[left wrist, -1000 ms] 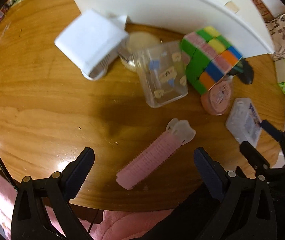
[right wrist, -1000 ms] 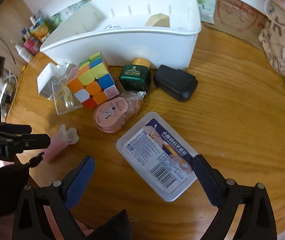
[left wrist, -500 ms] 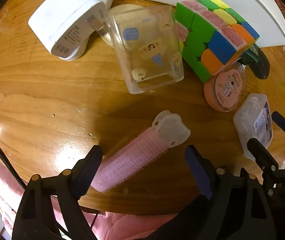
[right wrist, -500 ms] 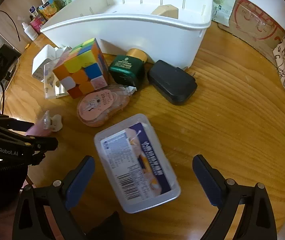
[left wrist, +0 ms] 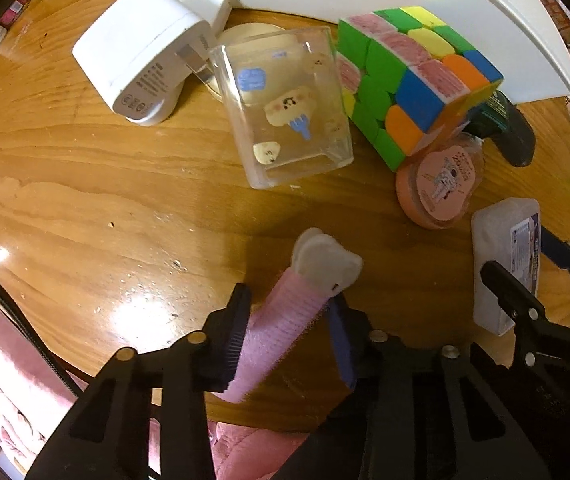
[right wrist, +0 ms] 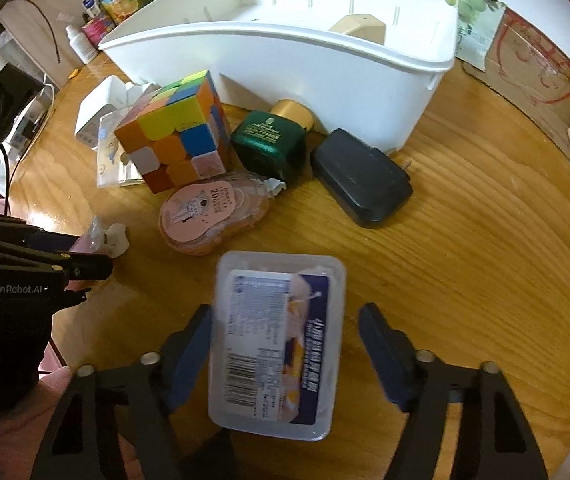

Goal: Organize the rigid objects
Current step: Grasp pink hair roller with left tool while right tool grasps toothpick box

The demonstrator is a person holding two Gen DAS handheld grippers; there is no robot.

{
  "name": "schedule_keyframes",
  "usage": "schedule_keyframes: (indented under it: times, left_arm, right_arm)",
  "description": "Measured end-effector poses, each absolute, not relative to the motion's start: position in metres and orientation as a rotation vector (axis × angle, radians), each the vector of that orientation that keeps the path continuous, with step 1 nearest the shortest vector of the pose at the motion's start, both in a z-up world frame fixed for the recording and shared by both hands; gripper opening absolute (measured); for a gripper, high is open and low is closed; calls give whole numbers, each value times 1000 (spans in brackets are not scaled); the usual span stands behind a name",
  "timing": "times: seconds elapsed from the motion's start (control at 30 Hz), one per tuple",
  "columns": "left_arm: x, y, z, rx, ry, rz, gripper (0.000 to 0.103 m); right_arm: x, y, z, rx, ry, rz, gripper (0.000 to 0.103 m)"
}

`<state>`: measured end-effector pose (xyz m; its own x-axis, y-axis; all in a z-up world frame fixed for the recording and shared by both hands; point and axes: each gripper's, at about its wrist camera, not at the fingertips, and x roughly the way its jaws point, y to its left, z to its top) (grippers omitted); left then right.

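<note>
A pink hair roller (left wrist: 285, 320) with a white end cap lies near the round wooden table's front edge. My left gripper (left wrist: 289, 300) points down over it, its jaws closing, and both pads press on the roller's sides. A clear lidded plastic box (right wrist: 277, 340) with a barcode label lies between the fingers of my right gripper (right wrist: 285, 312). Those jaws are closing too. The left finger (right wrist: 193, 344) is at the box's side, and a gap shows between the right finger (right wrist: 381, 352) and the box.
A large white bin (right wrist: 325, 64) holding a beige item (right wrist: 361, 26) stands at the back. Before it lie a colour cube (right wrist: 177, 132), green jar (right wrist: 273, 144), black adapter (right wrist: 361, 176), pink round pack (right wrist: 209, 212), clear cup (left wrist: 285, 108) and white charger (left wrist: 141, 56).
The left jaws have narrowed from wide apart onto the roller. The right gripper rolled until the box lay lengthwise between its fingers, and its jaws have drawn in around it.
</note>
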<state>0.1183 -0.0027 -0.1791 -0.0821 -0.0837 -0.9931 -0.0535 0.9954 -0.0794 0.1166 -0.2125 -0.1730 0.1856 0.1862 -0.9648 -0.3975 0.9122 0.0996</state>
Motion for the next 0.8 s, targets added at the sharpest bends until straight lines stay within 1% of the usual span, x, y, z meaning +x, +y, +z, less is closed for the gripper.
schedule_keyframes:
  times: [0.17, 0.33, 0.6, 0.8]
  left_arm:
    - [103, -11, -176, -130, 1651, -35, 31]
    - [87, -9, -186, -128, 1649, -28, 30]
    - [66, -2, -184, -129, 1652, -25, 29]
    - [60, 10, -180, -119, 1645, -36, 29]
  right_arm:
    - [112, -209, -170, -204, 1313, 421, 63]
    - [105, -207, -170, -210, 1312, 417, 63]
    - [94, -200, -166, -201, 1297, 398, 63]
    - [91, -214, -158, -169, 1281, 362, 63]
